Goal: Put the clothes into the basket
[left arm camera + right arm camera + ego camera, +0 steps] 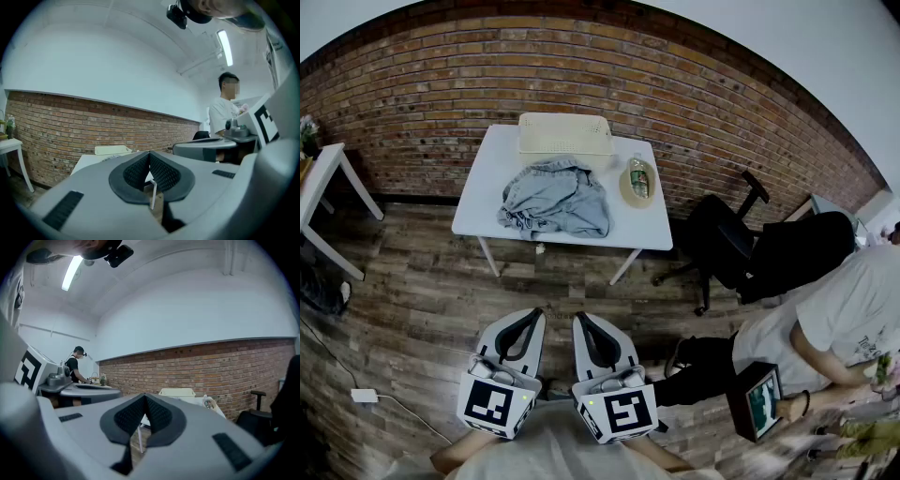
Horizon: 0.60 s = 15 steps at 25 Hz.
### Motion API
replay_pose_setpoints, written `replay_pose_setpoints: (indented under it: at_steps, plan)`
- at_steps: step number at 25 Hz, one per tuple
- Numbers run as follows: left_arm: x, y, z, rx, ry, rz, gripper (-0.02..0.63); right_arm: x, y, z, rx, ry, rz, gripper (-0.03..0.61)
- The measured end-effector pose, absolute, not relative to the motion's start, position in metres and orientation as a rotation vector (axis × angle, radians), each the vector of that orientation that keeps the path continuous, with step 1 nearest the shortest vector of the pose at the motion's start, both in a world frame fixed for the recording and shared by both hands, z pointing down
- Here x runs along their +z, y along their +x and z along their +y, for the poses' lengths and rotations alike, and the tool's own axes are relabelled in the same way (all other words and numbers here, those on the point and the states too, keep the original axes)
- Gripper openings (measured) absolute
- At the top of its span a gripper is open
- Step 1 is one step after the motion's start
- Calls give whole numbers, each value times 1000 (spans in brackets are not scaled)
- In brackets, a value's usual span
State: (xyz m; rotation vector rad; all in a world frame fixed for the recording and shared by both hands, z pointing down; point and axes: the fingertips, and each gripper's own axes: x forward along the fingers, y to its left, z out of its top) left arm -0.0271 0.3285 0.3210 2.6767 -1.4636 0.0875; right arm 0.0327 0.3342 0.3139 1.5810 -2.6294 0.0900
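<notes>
"Where are the clothes?"

"The grey-blue clothes (555,199) lie in a crumpled heap on the white table (480,214). They are about mid-table, far ahead of both grippers."

"And the basket?"

"The cream basket (565,133) stands on the table's far edge, close to the brick wall (441,75). It is just beyond the heap. I can't tell whether cloth and basket touch."

"Anything else on that table?"

"A round tan bowl (624,187) sits just right of the clothes, with a plastic bottle (638,176) lying in it."

"How do the tools stand?"

"The left gripper (534,317) and the right gripper (579,321) are side by side at the near end, over the wooden floor (422,291). Both point level toward the table and are well apart from it. Each has its jaws pressed together with nothing caught between the pads, so neither holds anything."

"What's around?"

"A black office chair (727,246) stands right of the table. A person in a white shirt (830,314) is at the near right, holding a dark framed device (757,401). A second white table (323,173) shows at the far left."
</notes>
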Motion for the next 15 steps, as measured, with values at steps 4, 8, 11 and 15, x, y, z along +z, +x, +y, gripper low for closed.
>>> replay_pose_setpoints:
  at_steps: [4,8,11,15]
  plan:
    - [321,-22,331,90,2683,-1463,8,315,35,337,84,1565,-2632,5]
    - [321,-15,334,92,2689,-1463,8,315,41,339,74,1560,-2637,5]
    - [322,-9,335,97,2689,-1468,8,315,47,341,71,1555,-2646,5]
    - [320,-2,335,101,2684,-1489,8,314,55,342,59,1530,-2675,6]
